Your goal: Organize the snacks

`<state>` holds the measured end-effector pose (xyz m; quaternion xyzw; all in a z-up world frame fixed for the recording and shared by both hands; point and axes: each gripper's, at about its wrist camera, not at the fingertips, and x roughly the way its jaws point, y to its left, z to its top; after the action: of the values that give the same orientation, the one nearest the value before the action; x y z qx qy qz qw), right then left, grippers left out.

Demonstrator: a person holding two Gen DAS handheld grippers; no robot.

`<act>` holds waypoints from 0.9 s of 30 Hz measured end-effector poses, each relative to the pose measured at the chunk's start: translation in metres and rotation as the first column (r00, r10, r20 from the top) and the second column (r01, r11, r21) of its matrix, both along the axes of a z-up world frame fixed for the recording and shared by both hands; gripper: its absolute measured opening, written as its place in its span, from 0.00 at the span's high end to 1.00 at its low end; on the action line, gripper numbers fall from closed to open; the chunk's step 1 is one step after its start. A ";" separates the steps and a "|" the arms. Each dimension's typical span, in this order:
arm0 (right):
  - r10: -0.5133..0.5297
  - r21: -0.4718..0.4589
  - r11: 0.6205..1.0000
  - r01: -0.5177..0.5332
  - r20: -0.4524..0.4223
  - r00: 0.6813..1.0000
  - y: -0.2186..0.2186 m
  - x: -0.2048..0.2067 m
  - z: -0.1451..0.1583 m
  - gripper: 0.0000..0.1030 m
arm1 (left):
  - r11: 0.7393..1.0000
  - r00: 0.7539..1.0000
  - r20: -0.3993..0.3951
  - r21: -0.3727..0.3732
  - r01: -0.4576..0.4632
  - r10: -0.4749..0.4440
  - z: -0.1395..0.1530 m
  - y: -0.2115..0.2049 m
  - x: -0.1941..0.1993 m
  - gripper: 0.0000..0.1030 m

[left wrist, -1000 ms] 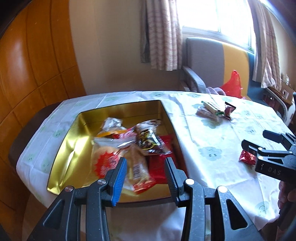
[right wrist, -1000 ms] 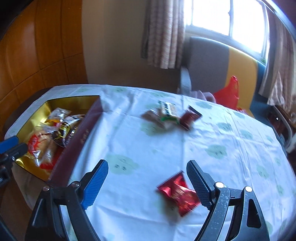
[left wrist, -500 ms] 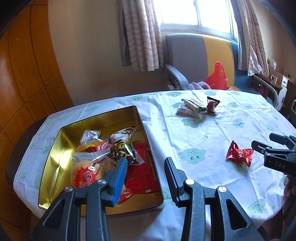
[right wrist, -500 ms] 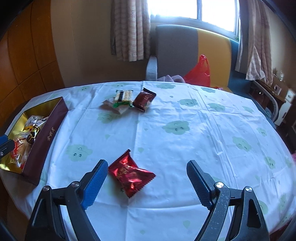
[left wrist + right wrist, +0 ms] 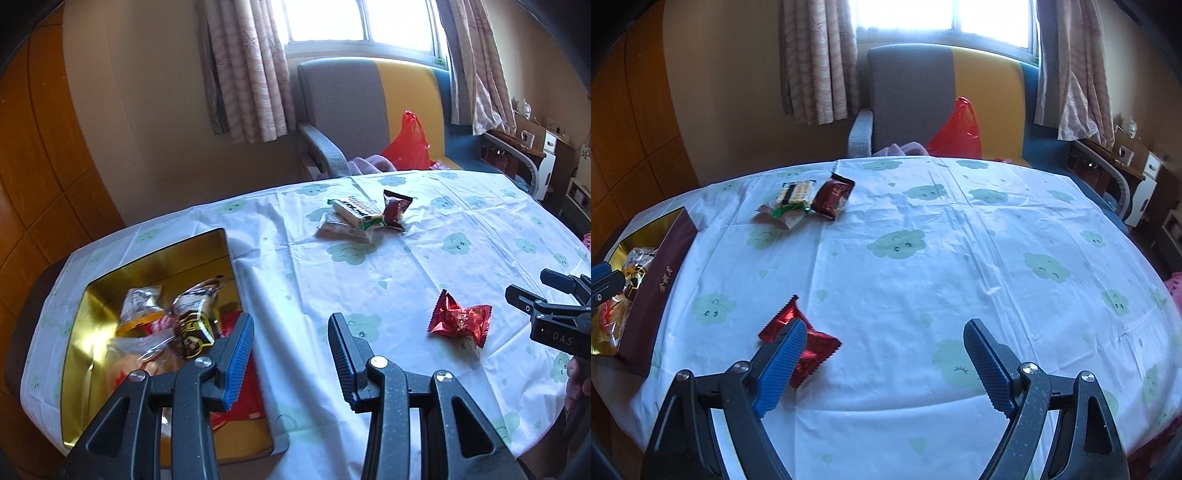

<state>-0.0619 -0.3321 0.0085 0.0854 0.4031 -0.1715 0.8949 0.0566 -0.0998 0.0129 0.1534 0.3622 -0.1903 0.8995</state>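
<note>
A gold-lined box [image 5: 155, 258] with a maroon side [image 5: 661, 288] sits at the table's left and holds several snack packets [image 5: 177, 325]. A red foil snack [image 5: 460, 319] lies on the cloth; in the right wrist view it [image 5: 816, 347] lies just behind the left finger. A small pile of snacks [image 5: 364, 218] lies farther back, also in the right wrist view [image 5: 809, 199]. My left gripper [image 5: 291, 339] is open and empty over the box's right edge. My right gripper [image 5: 884, 354] is open and empty, to the right of the red snack.
The round table has a white cloth with green cloud prints [image 5: 923, 258]. An armchair [image 5: 916, 92] with a red plastic bag [image 5: 956, 133] stands behind it under the window. A wooden wall [image 5: 37, 166] is at the left.
Both grippers have swung to the right. The box has slid to the left in both views. The red snack now lies at the right gripper's left finger instead of between the fingers.
</note>
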 end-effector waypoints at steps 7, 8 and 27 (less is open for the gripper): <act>-0.043 0.019 0.999 0.044 -0.016 0.999 -0.018 -0.005 -0.008 0.15 | 1.000 0.999 -0.039 -0.005 0.021 -0.022 -0.007 -0.020 0.012 0.59; -0.048 0.021 0.999 0.048 -0.018 0.999 -0.019 -0.005 -0.009 0.15 | 1.000 0.999 -0.046 -0.005 0.022 -0.022 -0.009 -0.022 0.013 0.59; -0.046 0.070 0.996 0.050 -0.049 0.998 -0.041 -0.004 -0.035 0.15 | 0.996 0.967 -0.255 -0.085 -0.031 0.008 -0.036 -0.060 0.085 0.59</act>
<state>-0.0656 -0.3728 -0.0269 0.1228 0.4280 -0.1804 0.8770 0.1417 -0.1600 -0.0226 0.0844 0.4672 -0.2154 0.8534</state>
